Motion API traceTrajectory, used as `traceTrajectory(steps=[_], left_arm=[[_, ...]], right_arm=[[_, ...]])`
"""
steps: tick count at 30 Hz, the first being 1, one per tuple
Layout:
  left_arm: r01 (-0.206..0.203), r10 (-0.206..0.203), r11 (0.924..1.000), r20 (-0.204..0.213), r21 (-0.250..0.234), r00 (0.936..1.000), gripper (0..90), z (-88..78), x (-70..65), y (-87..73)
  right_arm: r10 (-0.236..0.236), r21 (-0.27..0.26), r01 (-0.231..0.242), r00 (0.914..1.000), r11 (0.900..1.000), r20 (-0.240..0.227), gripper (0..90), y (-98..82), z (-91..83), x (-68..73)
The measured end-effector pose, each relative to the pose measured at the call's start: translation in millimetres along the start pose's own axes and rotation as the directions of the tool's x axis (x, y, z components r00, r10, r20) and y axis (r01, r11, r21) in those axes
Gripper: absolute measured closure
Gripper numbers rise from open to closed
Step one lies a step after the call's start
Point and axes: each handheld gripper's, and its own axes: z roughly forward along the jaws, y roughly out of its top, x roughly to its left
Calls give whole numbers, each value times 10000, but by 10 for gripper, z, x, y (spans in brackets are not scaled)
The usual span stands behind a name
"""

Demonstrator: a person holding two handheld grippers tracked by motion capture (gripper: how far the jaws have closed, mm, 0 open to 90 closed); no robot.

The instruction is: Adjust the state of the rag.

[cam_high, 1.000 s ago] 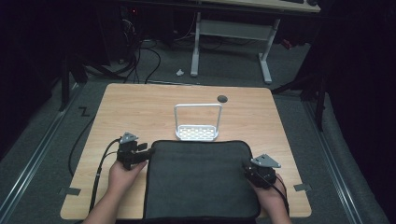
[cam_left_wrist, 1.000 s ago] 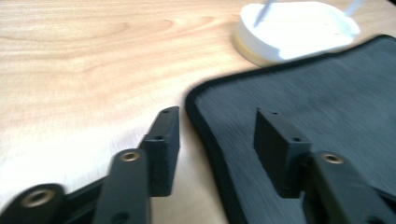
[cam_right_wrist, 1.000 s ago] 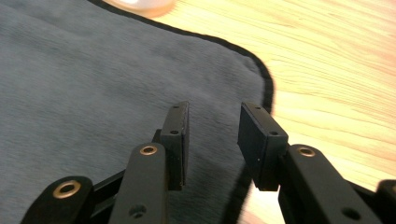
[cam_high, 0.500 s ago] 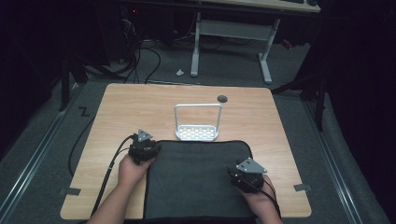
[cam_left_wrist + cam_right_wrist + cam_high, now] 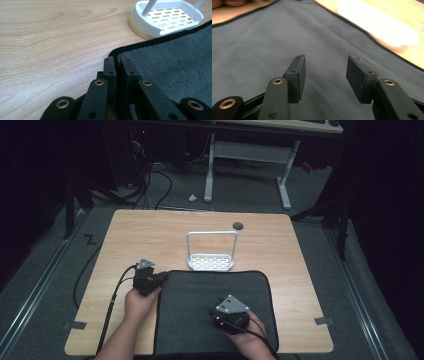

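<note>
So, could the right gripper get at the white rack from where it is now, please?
Probably yes: the right gripper is open above the dark mat, and the white rack stands just past the mat's far edge with nothing between them.

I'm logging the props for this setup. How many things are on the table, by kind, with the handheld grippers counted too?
Dark grey cloth mat: 1
White slotted dish with wire handle: 1
Handheld grippers: 2, left gripper and right gripper
Total: 4
</note>
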Motion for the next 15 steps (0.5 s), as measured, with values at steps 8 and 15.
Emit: traceTrajectory(steps=[8,15], left_arm=[[112,-112,9999,24,-4,9999,828,-6,10,-4],[179,-179,9998,31,-51,9998,829,-8,15,-6]], right_arm=[[-618,283,657,9906,9974,-1221,476,174,300,558],[-667,286,742,9760,9968,-2072,455,300,438,893]])
